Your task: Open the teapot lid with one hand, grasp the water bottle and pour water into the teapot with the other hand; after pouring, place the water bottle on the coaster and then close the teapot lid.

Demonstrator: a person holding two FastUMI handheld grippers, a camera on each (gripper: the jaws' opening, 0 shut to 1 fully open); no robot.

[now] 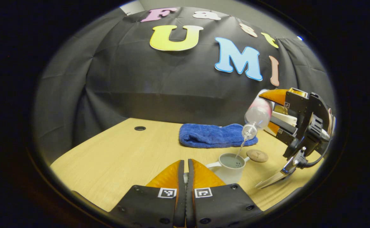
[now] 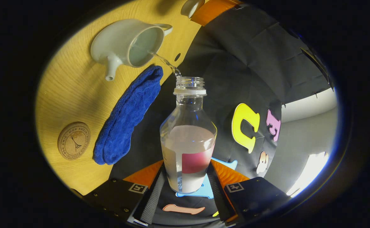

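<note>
Currently mid-pour.
Right gripper (image 2: 187, 177): clamped on the water bottle (image 2: 188, 139), tilted neck-down above the teapot (image 2: 124, 44); thin stream landing in the open mouth.
Left gripper (image 1: 185, 177): fingers closed together; probably pinching the lid (image 2: 191, 6), can't tell.
Teapot: on the table (image 1: 115, 152), near the blue towel (image 1: 213, 134).
Coaster (image 1: 257, 155): just beside the teapot, bare.
Risk: stream enters near the rim; a slight wobble or steeper tilt spills onto the table.
Risk: plenty of water left, so overfill if the pour runs long.
</note>
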